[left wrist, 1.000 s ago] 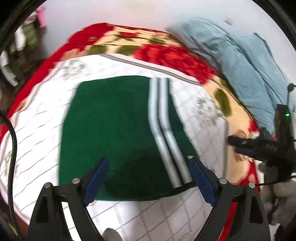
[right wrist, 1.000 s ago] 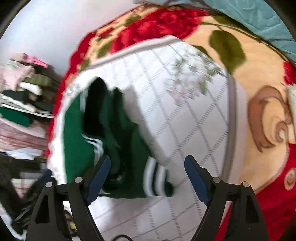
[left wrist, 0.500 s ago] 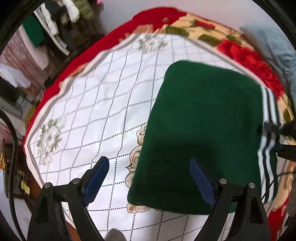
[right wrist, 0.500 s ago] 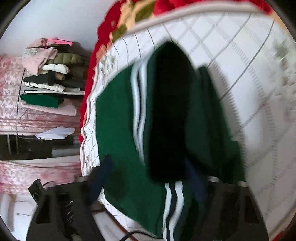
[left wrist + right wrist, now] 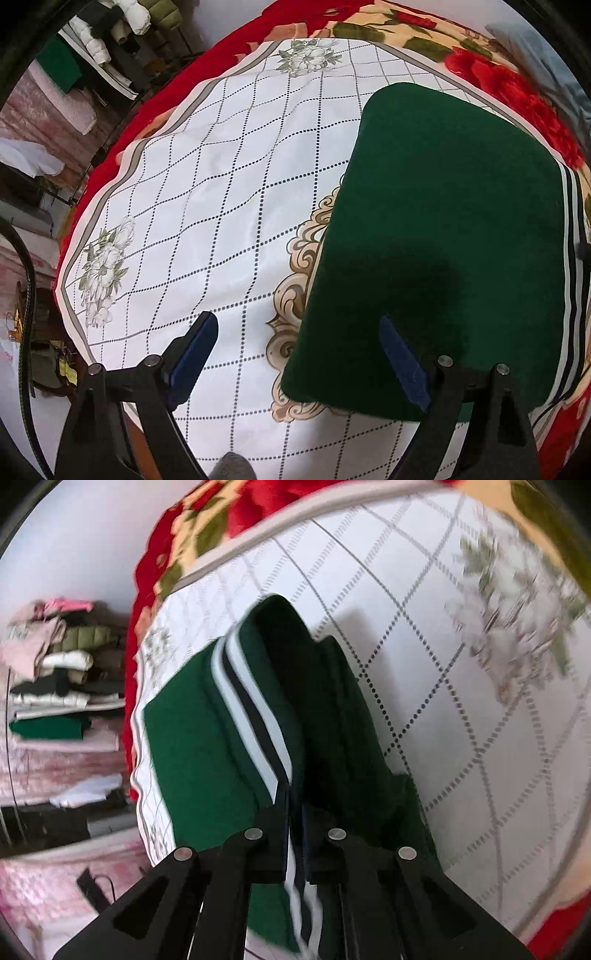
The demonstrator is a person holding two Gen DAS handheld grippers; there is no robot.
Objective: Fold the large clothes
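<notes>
The folded green garment (image 5: 443, 236) lies on the white checked bedcover (image 5: 207, 206), filling the frame's right half. The right gripper (image 5: 293, 812) is closing its fingers on the garment's striped edge (image 5: 251, 709). The left gripper (image 5: 295, 354) stands released, straddling the garment's lower-left corner. Stacked clothes (image 5: 55, 672) fill shelves at left.

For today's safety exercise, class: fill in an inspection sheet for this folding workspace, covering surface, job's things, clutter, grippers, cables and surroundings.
Surface: white checked cloth over a red floral blanket.
Job's things: green garment with striped trim, lying folded; one striped edge lifted.
Clutter: nothing seen on the cloth.
Grippers: left gripper open, one jaw over the garment's near corner; right gripper with jaws closing on the striped edge.
Cables: black cable at the left view's edge.
Surroundings: stacked clothes beside the bed; pale wall.
</notes>
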